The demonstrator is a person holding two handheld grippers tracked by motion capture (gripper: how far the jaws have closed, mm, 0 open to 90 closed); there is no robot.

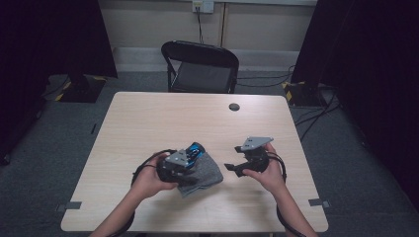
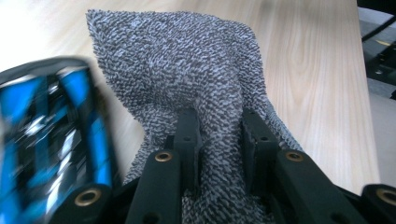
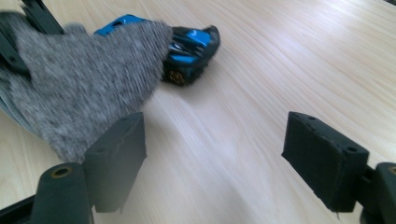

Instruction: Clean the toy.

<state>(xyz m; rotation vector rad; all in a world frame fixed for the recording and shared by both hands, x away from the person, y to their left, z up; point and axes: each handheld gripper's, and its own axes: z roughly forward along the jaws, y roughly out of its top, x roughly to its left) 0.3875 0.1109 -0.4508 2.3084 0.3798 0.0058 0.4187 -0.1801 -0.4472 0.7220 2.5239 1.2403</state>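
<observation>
Pale wood-grain table sits on grey carpet, with a black folding chair behind its far edge and dark curtains at both sides. From my seat at the feed, the left gripper pinches a fold of the grey knitted cloth near the front middle of the table. In the left gripper view the cloth bunches up between the two black jaws, hiding the tabletop beyond them, and its lower edge is cut off by the frame.

A blue and black toy car lies just beside the cloth. From above I see little more than a blue patch behind the gripper's grey plate. The left gripper view gives it as a blurred blue shape, cut at the frame's left edge. The right gripper view shows the car best: a gold wheel shows, though the cloth drapes over its rear.

My right gripper hangs spread wide over bare table, nothing between its jaws, near the cloth.
</observation>
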